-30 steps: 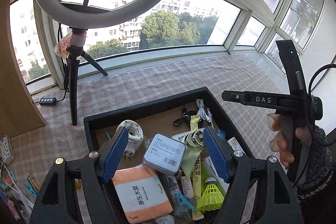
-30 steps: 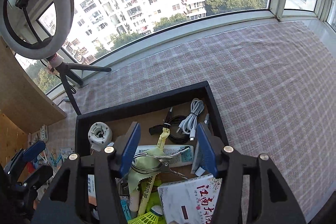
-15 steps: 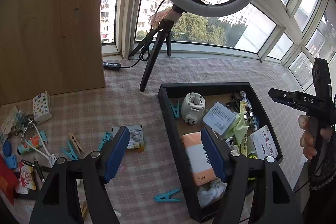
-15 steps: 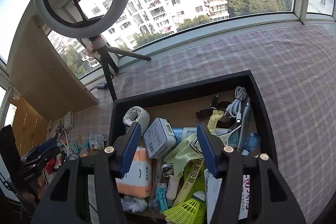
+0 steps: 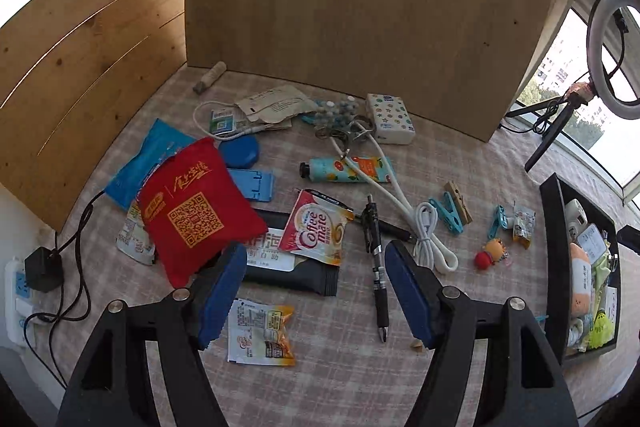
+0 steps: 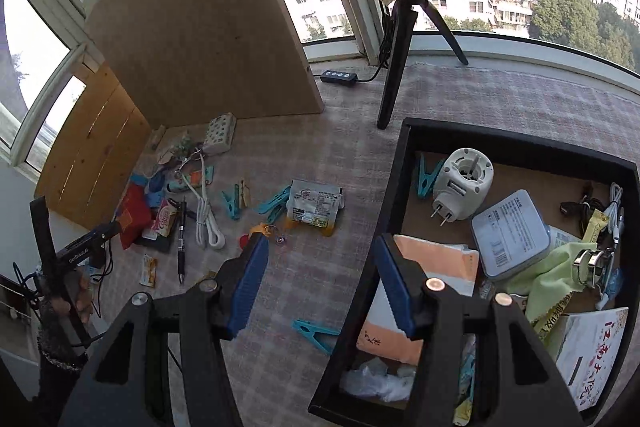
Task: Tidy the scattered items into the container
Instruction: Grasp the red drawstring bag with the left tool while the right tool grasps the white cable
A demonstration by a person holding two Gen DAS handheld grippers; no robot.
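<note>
Both tools released, empty: left tool [image 5: 314,291], right tool [image 6: 318,285]. Flat Coffee-mate foil sachet [image 5: 316,231] just ahead of left: light, crinkly; pinch its edge.

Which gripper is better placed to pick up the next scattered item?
Left. The left gripper hangs open directly over the clutter, near the black click pen. The right gripper straddles the black rectangular tray's rim, its jaws open and empty.
</note>
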